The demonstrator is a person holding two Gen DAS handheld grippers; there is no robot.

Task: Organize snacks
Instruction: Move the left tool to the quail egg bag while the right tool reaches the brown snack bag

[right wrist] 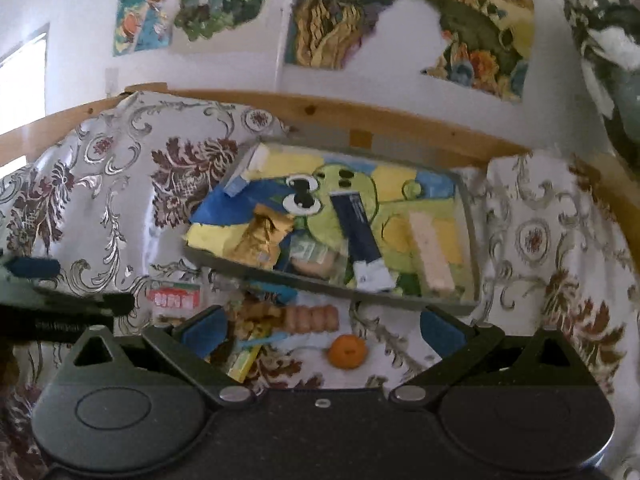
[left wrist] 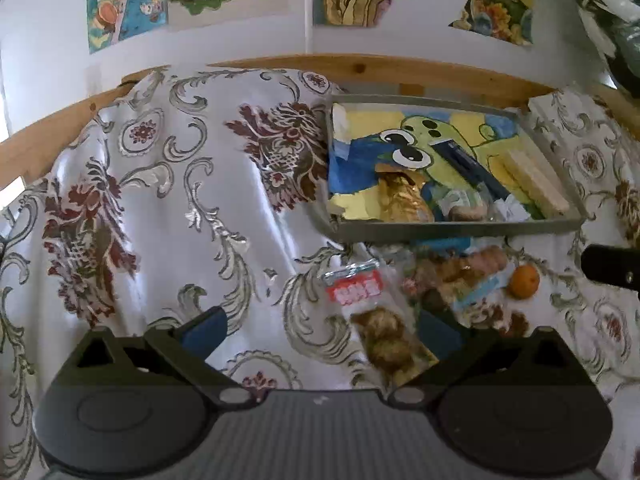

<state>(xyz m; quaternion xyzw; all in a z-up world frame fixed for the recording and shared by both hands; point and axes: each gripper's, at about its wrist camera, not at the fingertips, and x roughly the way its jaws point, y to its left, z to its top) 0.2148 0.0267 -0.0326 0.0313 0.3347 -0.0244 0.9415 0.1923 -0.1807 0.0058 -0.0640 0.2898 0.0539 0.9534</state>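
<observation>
**Both grippers open above loose snacks; tray partly filled**

The tray (left wrist: 452, 229) sits at the far side of the patterned tablecloth (left wrist: 160, 208), close to the wooden rail. It serves as the collection point. It already holds a gold foil packet (right wrist: 258, 240), a dark blue bar (right wrist: 358, 228), a pale wafer block (right wrist: 430, 254) and a small clear-wrapped biscuit pack (right wrist: 316, 264). These items lie side by side and roughly parallel, which leaves floor space free at the far end.

The remaining snacks lie on the cloth just in front of the tray's near wall, where either tool can reach them:

- A clear bag with a red label (left wrist: 360, 292), holding brown pieces.
- A sleeve of round cookies (right wrist: 310, 317), touching a jumble of other wrapped items that cannot be told apart.
- A small orange (right wrist: 347, 352), set apart to the right of the pile.

The left gripper (left wrist: 320, 332) has its jaws spread wide and holds nothing. It hangs near the red-label bag, whose lower end runs beside the right finger. The right gripper (right wrist: 320, 330) is likewise spread and empty; the cookies and the orange lie between its fingers in view.

Judgement: the task is part-way done. The next pick is probably one of these loose items.
</observation>
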